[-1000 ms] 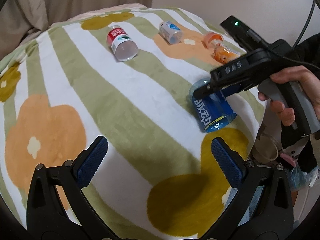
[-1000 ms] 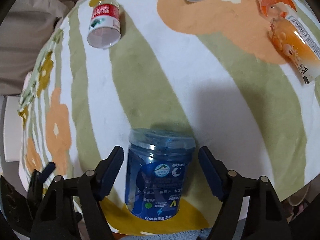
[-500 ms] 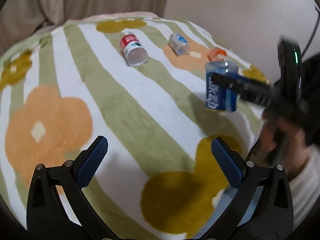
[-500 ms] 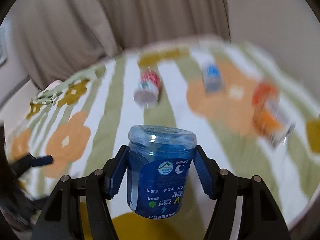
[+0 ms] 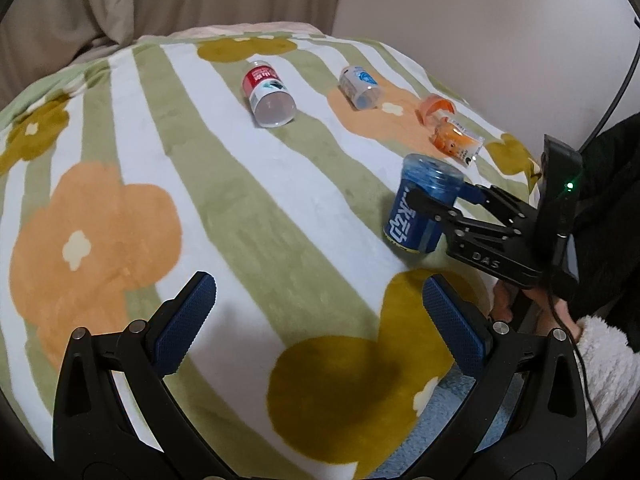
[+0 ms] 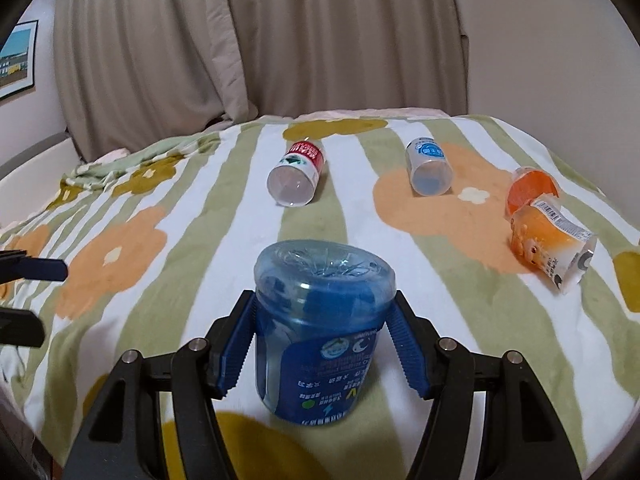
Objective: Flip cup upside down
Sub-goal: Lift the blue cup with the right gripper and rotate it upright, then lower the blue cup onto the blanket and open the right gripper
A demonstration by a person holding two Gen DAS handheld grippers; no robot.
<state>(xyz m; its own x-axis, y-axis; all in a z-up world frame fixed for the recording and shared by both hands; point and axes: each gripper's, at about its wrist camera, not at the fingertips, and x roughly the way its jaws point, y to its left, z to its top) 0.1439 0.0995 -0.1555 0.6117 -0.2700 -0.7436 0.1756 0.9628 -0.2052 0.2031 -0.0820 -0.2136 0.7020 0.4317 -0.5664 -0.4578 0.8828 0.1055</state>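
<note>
A blue cup (image 6: 320, 328) cut from a plastic bottle stands closed end up, its label reading upside down, near the front edge of a flower-patterned striped blanket (image 6: 200, 248), gripped across its upper body between the ridged blue pads (image 6: 236, 344) of the right gripper (image 6: 322, 340); whether its open rim already rests fully on the fabric or hovers just above cannot be told, as the lower edge is partly hidden. The left gripper (image 5: 316, 320) hangs wide apart over the near part of the blanket, holding nothing. The cup looks light and thin-walled, likely to flex or dent under a hard squeeze and a little slick on its glossy label, so a gentle hold across the sides at mid-height, as here, seems the sound place to take it; the soft blanket may let it tip on release. Farther back lie three more cut-bottle cups on their sides: one red-labelled cup (image 6: 298, 178), one pale blue-labelled cup (image 6: 428, 168) and, well to the right, one orange cup (image 6: 550, 246), with one small orange piece (image 6: 530, 190) touching it, perhaps a cap. Beige curtains (image 6: 240, 40) close the scene
</note>
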